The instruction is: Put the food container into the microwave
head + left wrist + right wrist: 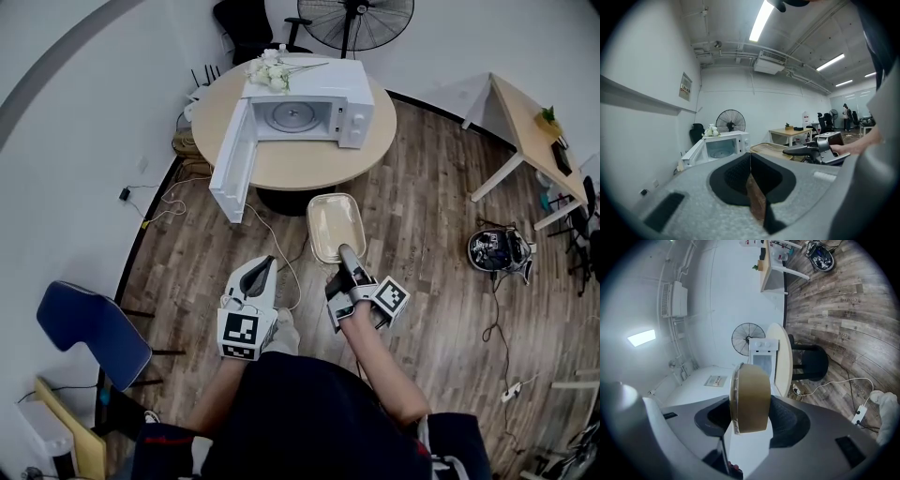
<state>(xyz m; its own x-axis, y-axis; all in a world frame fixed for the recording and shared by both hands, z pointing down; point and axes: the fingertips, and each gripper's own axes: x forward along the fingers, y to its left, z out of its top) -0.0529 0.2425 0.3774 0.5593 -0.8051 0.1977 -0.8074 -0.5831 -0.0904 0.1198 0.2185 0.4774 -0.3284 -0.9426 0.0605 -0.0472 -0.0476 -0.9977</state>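
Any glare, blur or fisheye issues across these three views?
Head view: even light, strong fisheye bowing toward the edges, microwave sharp. Left gripper view: ceiling light strip blows out, black vignette in the corners. Right gripper view: rolled sideways, ceiling lamp glares, and the close-up food container looks slightly soft.

We see a white microwave [309,111] on a pale wooden table [300,166], with white flowers [272,73] at the table's far edge. The food container [336,228] is beige with a paler rim. The left hand-held gripper [265,264] and the right hand-held gripper [345,253] are both grey with black pads, and their marker cubes [239,335] show black-and-white squares. The floor [441,234] is brown wood planking, a chair [89,328] is blue, and the fan [356,19] is black.
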